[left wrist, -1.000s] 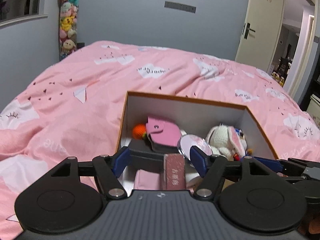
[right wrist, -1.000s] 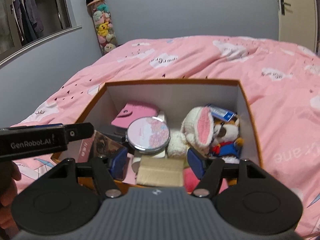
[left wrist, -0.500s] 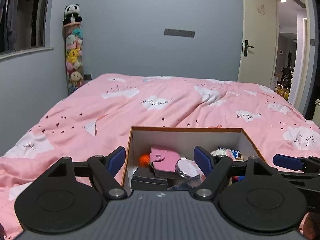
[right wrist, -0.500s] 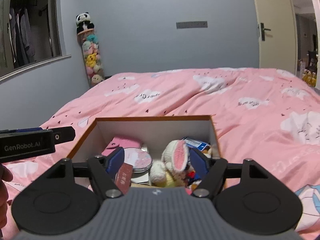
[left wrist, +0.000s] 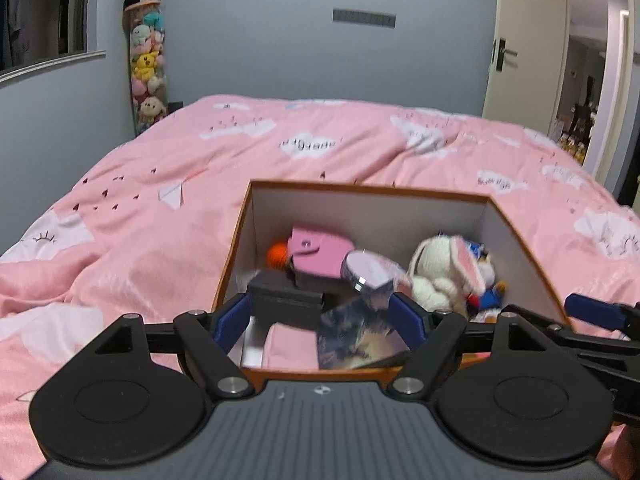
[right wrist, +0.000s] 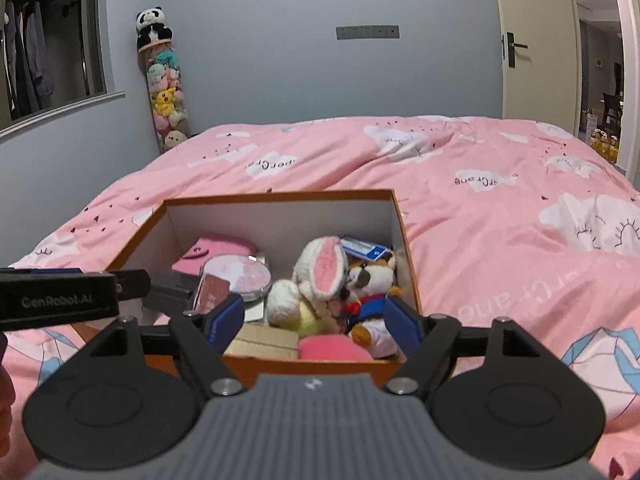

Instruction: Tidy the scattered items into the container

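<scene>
Since the earlier frames a dark printed card (left wrist: 360, 334) that was not in the box has come to lie tilted at its near end, blurred, and both grippers' jaws have just been opening with nothing pinched between them. The left gripper (left wrist: 318, 322) now stands spread wide over the near rim, its pads clear of the card. The right gripper (right wrist: 314, 318) is also spread wide and holds nothing. Beyond them the orange box (right wrist: 280, 197) sits on the pink bed (right wrist: 500, 208). Inside lie a round mirror (right wrist: 238, 272), a pink wallet (right wrist: 212, 254), a white plush rabbit (right wrist: 320, 276) and a small dressed plush (right wrist: 370, 284). Farther back, a tall column of plush toys (right wrist: 164, 80) stands against the grey wall.
</scene>
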